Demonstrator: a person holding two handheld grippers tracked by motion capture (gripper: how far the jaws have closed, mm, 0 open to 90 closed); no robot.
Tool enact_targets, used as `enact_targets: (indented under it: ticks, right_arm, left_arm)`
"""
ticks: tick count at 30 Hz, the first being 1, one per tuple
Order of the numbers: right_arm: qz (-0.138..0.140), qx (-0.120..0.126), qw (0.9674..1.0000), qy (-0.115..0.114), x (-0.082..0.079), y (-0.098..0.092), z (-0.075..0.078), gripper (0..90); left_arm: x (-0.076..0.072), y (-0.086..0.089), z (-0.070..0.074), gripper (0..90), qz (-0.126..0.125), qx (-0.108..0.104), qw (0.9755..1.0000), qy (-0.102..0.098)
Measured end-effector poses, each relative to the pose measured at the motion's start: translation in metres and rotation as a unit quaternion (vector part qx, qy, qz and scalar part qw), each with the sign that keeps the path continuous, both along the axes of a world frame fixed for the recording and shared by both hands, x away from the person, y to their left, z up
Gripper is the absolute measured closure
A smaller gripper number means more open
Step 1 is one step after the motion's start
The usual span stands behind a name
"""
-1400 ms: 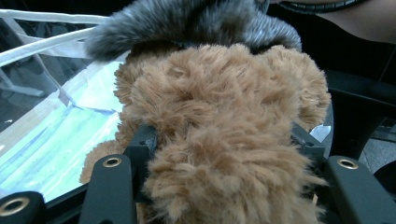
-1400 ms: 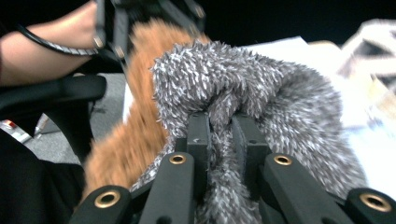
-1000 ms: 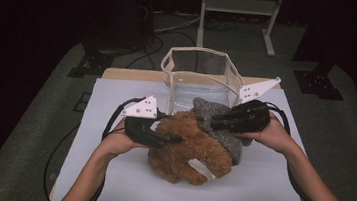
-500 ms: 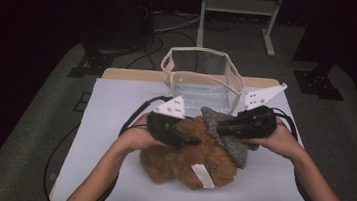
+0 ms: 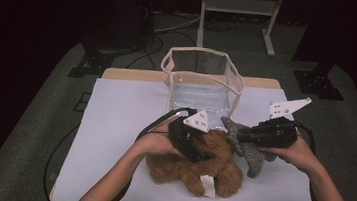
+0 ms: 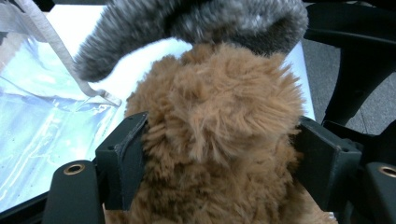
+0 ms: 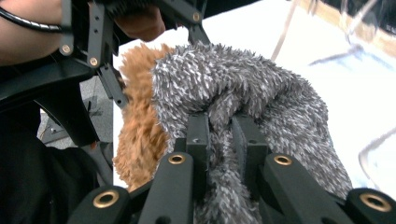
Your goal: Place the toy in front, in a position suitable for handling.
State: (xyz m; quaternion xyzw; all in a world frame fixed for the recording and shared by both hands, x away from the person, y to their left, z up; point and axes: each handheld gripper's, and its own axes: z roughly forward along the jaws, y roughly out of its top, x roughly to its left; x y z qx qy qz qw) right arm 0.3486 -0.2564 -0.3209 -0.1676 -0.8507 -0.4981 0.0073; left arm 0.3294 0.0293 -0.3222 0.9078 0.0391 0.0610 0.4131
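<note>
A brown teddy bear lies on the white table cover, front centre. My left gripper reaches over it. In the left gripper view its jaws have just been opening and stand either side of the bear's fuzzy head, fur brushing both pads. A grey plush toy lies against the bear's right side. My right gripper is shut on it. In the right gripper view the two pads pinch a fold of the grey plush toy, with the brown teddy bear just behind.
A clear plastic bag with a beige rim stands open behind the toys at the table's back centre; its wall shows in the left gripper view. The white cover stretches left. Cables and stand legs lie on the floor beyond.
My left gripper has moved right from the bear's left side onto its top, and its jaws now stand wider. My right gripper has moved right and down, taking the grey toy along.
</note>
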Motion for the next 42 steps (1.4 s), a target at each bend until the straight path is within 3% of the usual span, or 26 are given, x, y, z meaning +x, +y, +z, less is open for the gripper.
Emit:
enact_targets:
  ticks: [5,8,10,11,12,16,21,24,27,33,38,42]
  right_arm:
    - [0.032,-0.013,0.9992,-0.02,-0.002,0.032,0.013,77.9]
    - [0.039,-0.024,0.9988,-0.019,-0.002,0.041,0.011,77.9]
    - [0.046,-0.035,0.9983,-0.003,0.0,0.048,-0.003,77.9]
    - [0.046,-0.035,0.9983,-0.003,0.0,0.048,-0.003,77.9]
    - [0.043,-0.028,0.9987,0.005,0.001,0.046,-0.011,77.8]
    - [0.036,-0.014,0.9992,0.011,-0.001,0.037,-0.018,77.8]
    - [0.02,0.005,0.9998,-0.007,-0.014,0.015,-0.007,77.8]
    - [0.019,0.006,0.9997,-0.011,-0.024,0.005,-0.005,77.8]
    - [0.02,-0.009,0.9998,-0.002,-0.038,-0.005,-0.014,77.8]
    - [0.016,-0.018,0.9997,0.006,-0.04,-0.001,-0.03,77.7]
    - [0.005,-0.028,0.9996,-0.003,-0.025,0.013,-0.034,77.8]
    - [0.005,-0.026,0.9996,-0.002,-0.015,0.021,-0.035,77.8]
  left_arm:
    - [-0.006,0.021,0.002,24.4,0.012,-0.006,0.9999,-0.002]
    - [-0.007,0.031,0.0,24.4,0.018,-0.004,0.9998,-0.003]
    - [-0.008,0.045,-0.007,23.8,0.024,-0.002,0.9997,0.004]
    - [-0.008,0.045,-0.007,23.7,0.024,-0.002,0.9997,0.004]
    - [-0.008,0.052,-0.014,23.3,0.026,0.012,0.9995,0.008]
    - [-0.008,0.057,-0.024,21.1,0.028,0.015,0.9994,0.016]
    - [-0.005,0.057,-0.03,20.7,0.026,0.016,0.9993,0.02]
    - [-0.003,0.057,-0.032,20.3,0.025,0.02,0.9993,0.021]
    - [0.001,0.059,-0.036,20.3,0.032,0.027,0.9989,0.023]
    - [0.0,0.06,-0.041,23.7,0.028,0.026,0.9983,0.043]
    - [-0.001,0.069,-0.04,35.9,0.022,0.017,0.9978,0.06]
    - [-0.003,0.071,-0.042,37.2,0.02,0.006,0.9973,0.07]
